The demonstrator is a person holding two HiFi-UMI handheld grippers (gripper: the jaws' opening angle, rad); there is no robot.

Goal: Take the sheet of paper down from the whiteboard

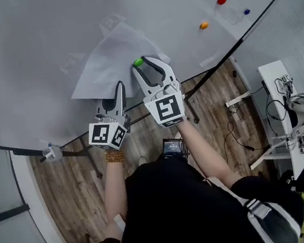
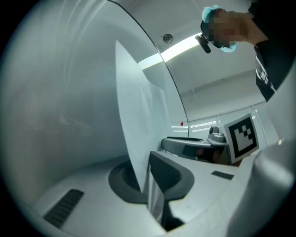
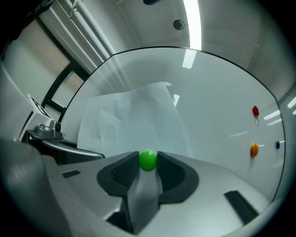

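A: Any word on the white sheet of paper (image 1: pixel 111 62)?
B: Not down yet. Up against the pale grey whiteboard (image 1: pixel 29 45), lying askew, pinned near its bottom edge by a small round green magnet (image 1: pixel 138 62). No other fastening to be seen on it.
A: And the left tool (image 1: pixel 118 90)?
B: Closed narrow on the sheet's bottom edge, pinching the paper between the pads. Plain enough in the left gripper view.
A: The right tool (image 1: pixel 147 62)?
B: Closed around the green magnet, pressing on it from both sides, kept fairly wide by the magnet itself.
A: Anything else up there?
B: A red magnet (image 1: pixel 221 0), an orange magnet (image 1: pixel 204 25) and a blue magnet (image 1: pixel 246 12), well apart to the right on bare board, touching none of the paper.
A: So how far along?
B: Roughly the middle, by the look of it. Done: both holds made, one on the sheet, one on its magnet. Left to do: pulling the magnet off the board, then drawing the freed sheet away and down.
A: Anything to mind?
B: Keeping the left pinch firm while lifting the magnet — otherwise, quite likely, a sheet sliding to the wooden floor (image 1: pixel 71 185).
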